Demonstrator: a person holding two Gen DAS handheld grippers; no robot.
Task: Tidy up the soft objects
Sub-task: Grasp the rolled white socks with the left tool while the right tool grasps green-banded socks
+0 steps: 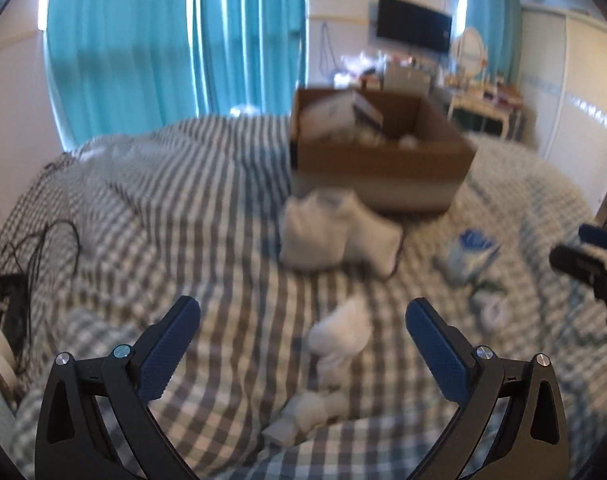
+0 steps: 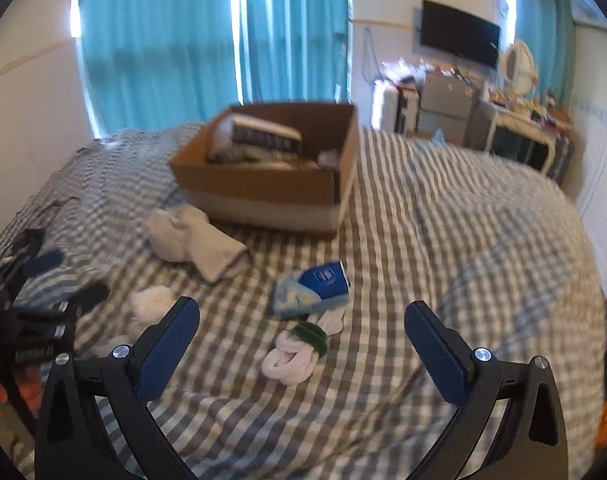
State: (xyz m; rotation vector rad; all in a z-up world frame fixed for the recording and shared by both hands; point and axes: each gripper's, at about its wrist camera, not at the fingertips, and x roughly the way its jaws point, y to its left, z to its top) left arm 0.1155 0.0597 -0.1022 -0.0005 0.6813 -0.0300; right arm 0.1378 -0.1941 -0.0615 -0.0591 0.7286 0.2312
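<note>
**Box part-filled, socks still scattered on the bed**

Both grippers hang over the checked bedspread (image 2: 443, 240), and neither holds a thing. The left gripper (image 1: 302, 314) has its jaws spread wide, nothing between them; the right gripper (image 2: 302, 314) is spread just as wide and equally empty.

At the far side of the bed sits the cardboard box (image 2: 263, 190), and it already has folded fabric inside, so part of the sorting looks done. Plenty is left, though. Just in front of the box lies a large white bundle (image 2: 195, 240), close to its near wall. Nearer, right of centre in the left view, there is the blue-and-white folded piece (image 2: 313, 288), and just beside it the white sock pair with a green cuff (image 2: 297, 354), directly ahead of the right gripper. A fluffy white sock (image 1: 341, 330) lies straight ahead of the left gripper, with another crumpled white one (image 1: 315, 410) closer still.

My read: roughly five loose items remain, and each gripper has a sock lined up for a grab.
</note>
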